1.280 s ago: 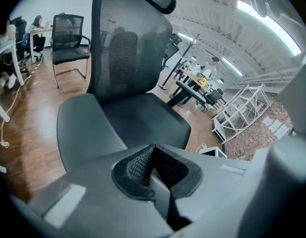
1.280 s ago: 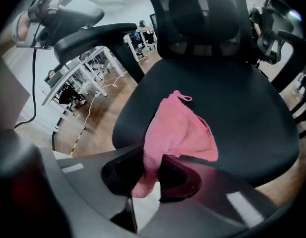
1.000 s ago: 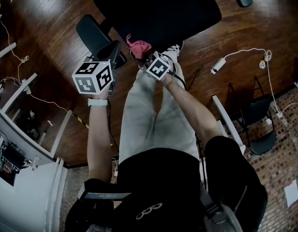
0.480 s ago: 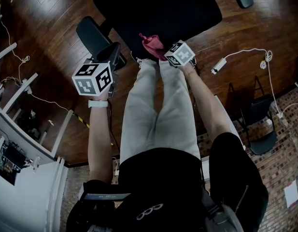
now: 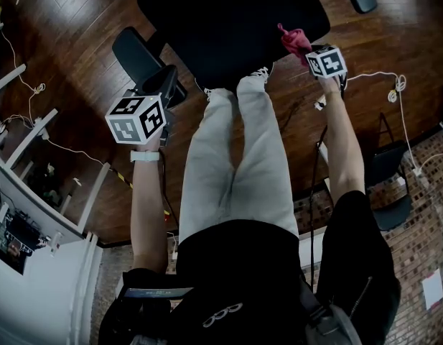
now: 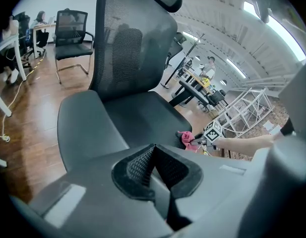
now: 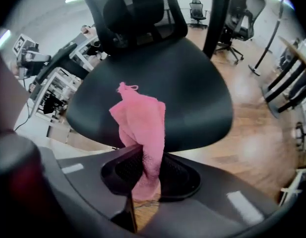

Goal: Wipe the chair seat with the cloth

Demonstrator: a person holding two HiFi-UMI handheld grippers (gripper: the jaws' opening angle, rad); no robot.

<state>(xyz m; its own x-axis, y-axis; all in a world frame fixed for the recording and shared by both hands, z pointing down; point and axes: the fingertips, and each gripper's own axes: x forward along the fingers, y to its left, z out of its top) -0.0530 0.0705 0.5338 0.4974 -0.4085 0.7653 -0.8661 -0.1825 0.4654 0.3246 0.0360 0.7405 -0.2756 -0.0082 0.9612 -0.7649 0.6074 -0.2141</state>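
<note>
The black chair seat [image 5: 228, 20] fills the top middle of the head view. My right gripper [image 5: 307, 49] is at the seat's near right edge, shut on a pink cloth [image 5: 294, 39] that rests against the seat there. In the right gripper view the cloth [image 7: 140, 125] stands bunched between the jaws of my right gripper [image 7: 148, 165], in front of the seat [image 7: 162, 78]. My left gripper [image 5: 166, 81] is held off to the seat's left, beside the armrest [image 5: 135, 49]. In its own view my left gripper [image 6: 153, 158] is shut on nothing, facing the seat [image 6: 118, 118] and the distant cloth [image 6: 186, 138].
My legs [image 5: 235, 157] reach to the seat's front edge. A white cable [image 5: 372, 77] and adapter [image 5: 325, 95] lie on the wood floor at right, near a second black chair [image 5: 386, 185]. White desk legs [image 5: 34, 135] and thin cords stand at left.
My right gripper has carried the pink cloth to the right along the seat's front edge, from near the left to the right corner. The left gripper has stayed put.
</note>
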